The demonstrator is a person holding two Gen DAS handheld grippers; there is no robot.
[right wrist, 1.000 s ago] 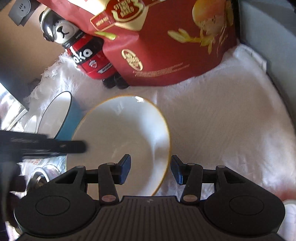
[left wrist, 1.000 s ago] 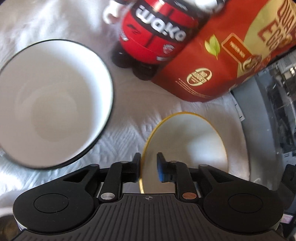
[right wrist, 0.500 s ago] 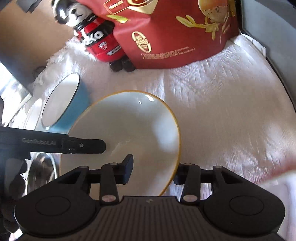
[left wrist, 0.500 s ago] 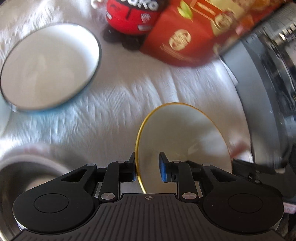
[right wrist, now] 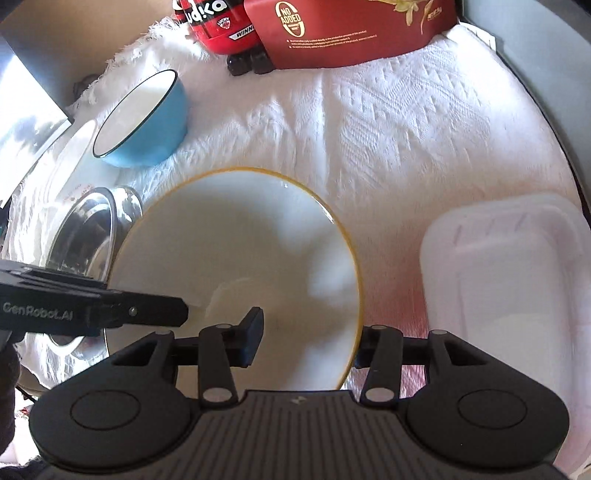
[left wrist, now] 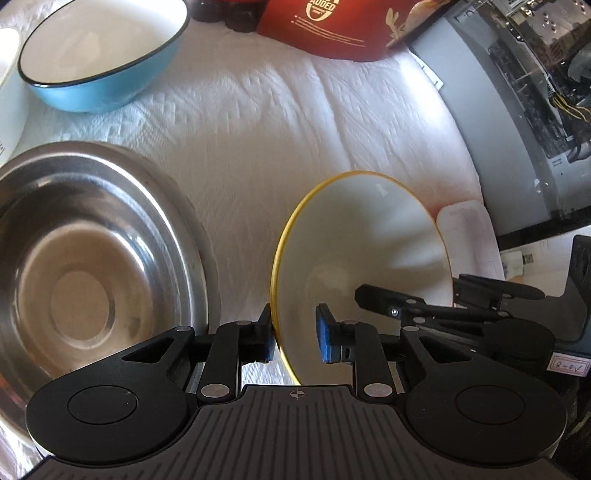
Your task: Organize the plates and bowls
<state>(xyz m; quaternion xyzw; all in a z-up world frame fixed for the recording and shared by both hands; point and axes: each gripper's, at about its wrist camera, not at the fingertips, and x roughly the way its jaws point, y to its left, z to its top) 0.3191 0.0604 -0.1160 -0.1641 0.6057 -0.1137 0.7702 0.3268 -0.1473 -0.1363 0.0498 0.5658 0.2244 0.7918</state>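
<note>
A white bowl with a yellow rim (left wrist: 365,243) (right wrist: 236,251) is held above the white cloth by both grippers. My left gripper (left wrist: 293,338) straddles its left rim, one finger outside and one inside, shut on it. My right gripper (right wrist: 306,339) straddles its right rim the same way, the right finger hidden behind the bowl. A steel bowl (left wrist: 92,266) (right wrist: 88,236) sits left of the held bowl. A blue bowl with a white inside (left wrist: 103,55) (right wrist: 144,118) stands further back on the left.
A red snack bag (right wrist: 351,29) and a red toy figure (right wrist: 218,22) stand at the back. A clear plastic lidded box (right wrist: 506,280) lies at the right. A white dish edge (left wrist: 9,92) shows far left. A computer case (left wrist: 524,110) borders the right side.
Both grippers have carried the yellow-rimmed bowl back toward me, away from the bag and toy. The steel bowl and the plastic box have come into view.
</note>
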